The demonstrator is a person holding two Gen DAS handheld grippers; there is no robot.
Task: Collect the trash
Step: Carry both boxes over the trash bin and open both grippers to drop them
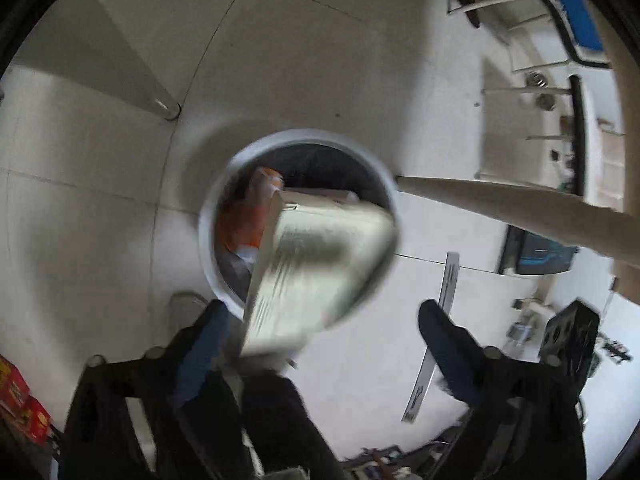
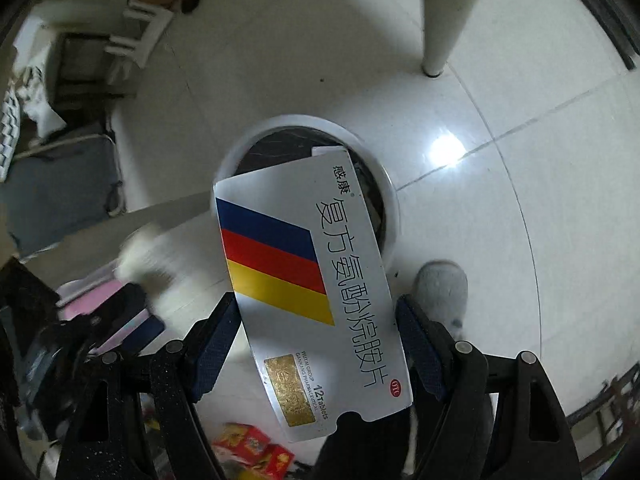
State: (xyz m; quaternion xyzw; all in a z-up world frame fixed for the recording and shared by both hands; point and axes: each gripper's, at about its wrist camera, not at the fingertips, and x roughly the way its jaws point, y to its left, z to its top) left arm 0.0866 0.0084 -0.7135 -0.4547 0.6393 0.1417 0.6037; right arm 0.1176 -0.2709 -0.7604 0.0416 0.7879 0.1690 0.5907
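Left gripper (image 1: pixel 320 320) is spread wide with nothing between its 2 fingers; a blurry pale box (image 1: pixel 316 276) hangs over the white bin (image 1: pixel 208 216), touching neither finger, its far end over the opening. There's already an orange pack (image 1: pixel 244 224) down in the bin. Right gripper (image 2: pixel 316 320) has its fingers pressed on both long edges of a white pill box (image 2: pixel 308 280) with blue, red and yellow stripes, its far end sticking out over the bin (image 2: pixel 390 200). Grey slipper (image 2: pixel 442 284) just right of it.
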